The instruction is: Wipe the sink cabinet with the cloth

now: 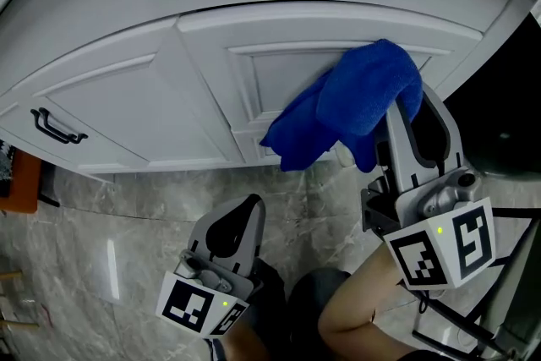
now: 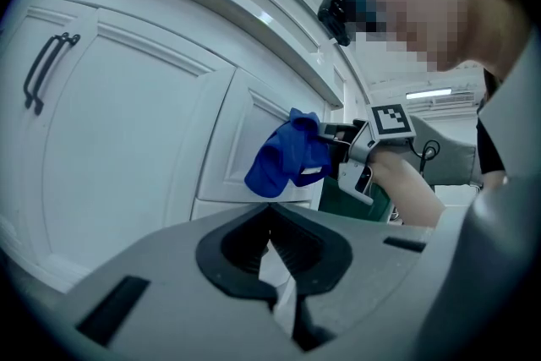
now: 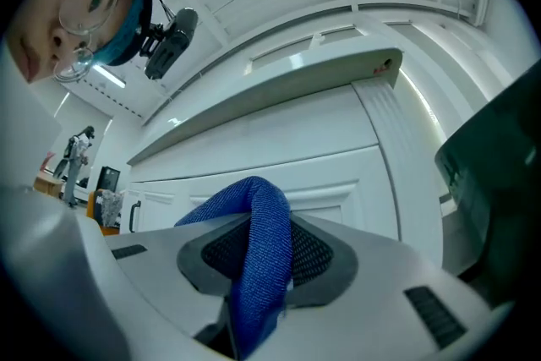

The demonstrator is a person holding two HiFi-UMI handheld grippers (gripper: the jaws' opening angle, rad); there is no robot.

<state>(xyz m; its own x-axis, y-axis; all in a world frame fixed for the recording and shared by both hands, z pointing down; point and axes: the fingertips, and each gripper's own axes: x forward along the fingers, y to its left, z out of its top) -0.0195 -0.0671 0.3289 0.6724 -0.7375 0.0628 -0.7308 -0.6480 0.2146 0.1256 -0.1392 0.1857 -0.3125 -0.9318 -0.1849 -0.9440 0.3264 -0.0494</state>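
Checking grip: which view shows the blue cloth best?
Head view: the whole blue fabric cloth shows, bunched on the right tool before the white cabinet door. Right gripper view shows only a fold between the jaws; left gripper view shows it small.

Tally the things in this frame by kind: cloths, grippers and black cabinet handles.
Cloth: 1, blue
Grippers: 2, the left gripper and the right gripper
Handle: 1, black
Total: 4
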